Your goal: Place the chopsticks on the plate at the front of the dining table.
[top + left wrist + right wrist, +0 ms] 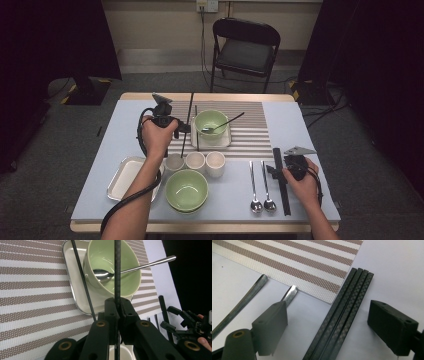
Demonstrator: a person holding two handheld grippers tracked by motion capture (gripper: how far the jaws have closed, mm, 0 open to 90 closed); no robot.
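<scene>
Black carbon-weave marks the chopstick that the left tool has clamped between its jaws, held up over the striped placemat just left of the white tray. A second chopstick already lies along that tray's left edge. On the tray stands a green bowl with a spoon leaning in it, so the far setting looks close to finished, judged from how things lie; this held stick seems the last piece to lay beside its mate.

Nearer, an empty tray, three cups and a second green bowl sit unsorted. Further right lie two spoons, then a bundle of chopsticks. The right tool hovers over that bundle, jaws apart and astride it, gripping nothing. A second setting is apparently still to be done.
</scene>
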